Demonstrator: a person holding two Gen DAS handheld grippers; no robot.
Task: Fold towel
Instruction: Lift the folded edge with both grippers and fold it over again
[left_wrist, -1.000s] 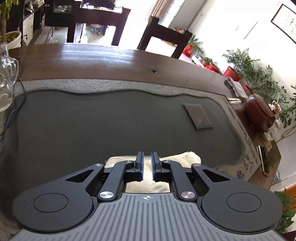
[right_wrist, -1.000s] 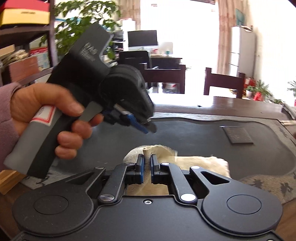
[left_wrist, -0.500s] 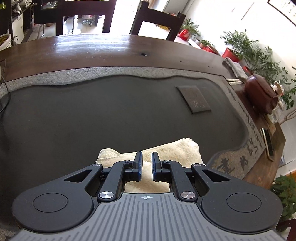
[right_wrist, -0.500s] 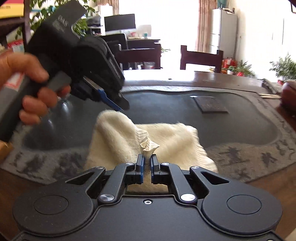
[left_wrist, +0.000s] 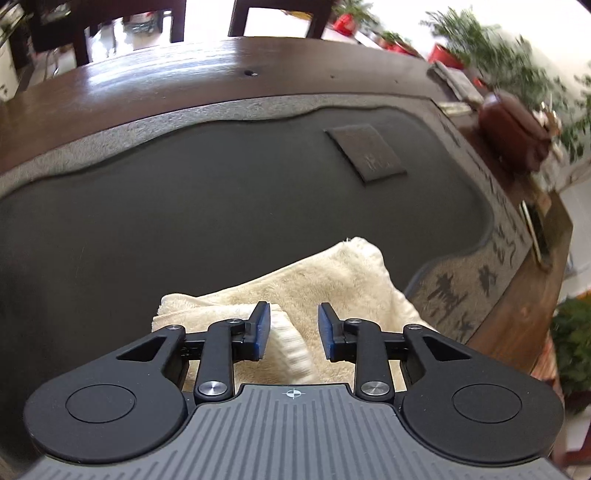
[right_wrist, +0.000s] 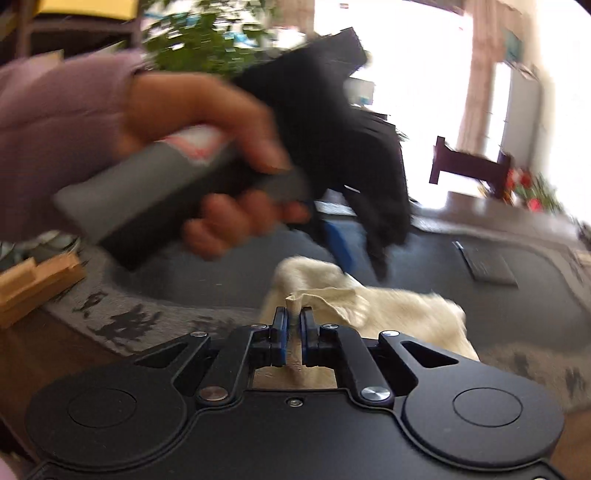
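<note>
A cream towel (left_wrist: 332, 280) lies folded on the dark stone tray (left_wrist: 184, 206). In the left wrist view my left gripper (left_wrist: 293, 321) is open just above the towel's near edge, with a ribbed hem lying loose between its jaws. In the right wrist view my right gripper (right_wrist: 291, 317) is shut on a pinched corner of the towel (right_wrist: 406, 314). The left gripper (right_wrist: 354, 254), held in a hand, also shows blurred in the right wrist view, above the towel's far left part.
A small dark square slab (left_wrist: 365, 151) lies on the tray at the far right. A brown teapot (left_wrist: 513, 136) and potted plants (left_wrist: 480, 37) stand at the right of the wooden table (left_wrist: 166, 85). A wooden block (right_wrist: 33, 284) sits left.
My left gripper has opened and let go of the towel edge it held. The right gripper stays shut on its corner. The left hand has moved right and closer in the right wrist view.
</note>
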